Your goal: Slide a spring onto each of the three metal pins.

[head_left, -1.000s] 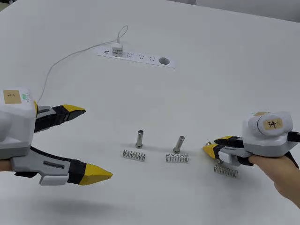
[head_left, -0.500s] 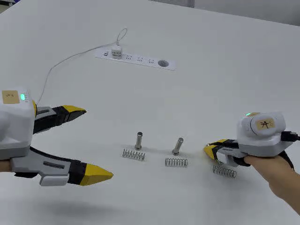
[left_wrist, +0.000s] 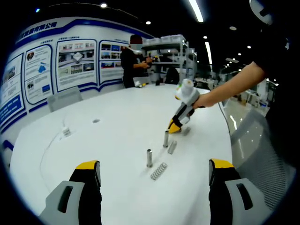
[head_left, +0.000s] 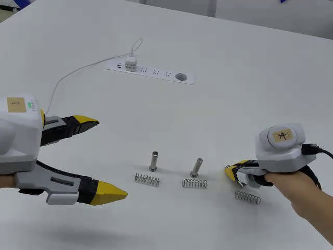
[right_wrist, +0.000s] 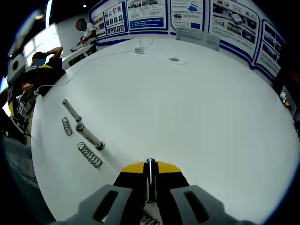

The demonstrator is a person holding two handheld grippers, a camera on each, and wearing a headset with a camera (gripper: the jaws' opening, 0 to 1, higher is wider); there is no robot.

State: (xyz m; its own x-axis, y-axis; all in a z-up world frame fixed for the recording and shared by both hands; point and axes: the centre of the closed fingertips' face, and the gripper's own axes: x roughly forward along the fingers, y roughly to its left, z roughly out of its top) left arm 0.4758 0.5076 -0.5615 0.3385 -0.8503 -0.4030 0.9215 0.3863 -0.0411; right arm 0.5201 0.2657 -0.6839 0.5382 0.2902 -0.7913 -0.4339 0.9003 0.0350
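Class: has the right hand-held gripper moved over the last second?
Yes, slightly. Against the loose spring beside it, the right hand-held gripper, shut on a metal pin, has swung its body leftward in the head view; its tips barely shift.

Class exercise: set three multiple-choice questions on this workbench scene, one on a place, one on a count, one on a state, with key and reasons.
1. Where does the power strip lie?
A. Beyond the left pin and middle pin
B. Between two springs
C. Under a spring

2. How many springs lie on the table?
A. One
B. Three
C. Five

3. What state is the left hand-held gripper in?
A. Shut on a spring
B. Shut on a pin
C. Open and empty

Key: 1 A, it lies farther off than both pins. 2 B, a left spring, a middle spring and a right spring. 3 C, its jaws stand wide apart, nothing between.
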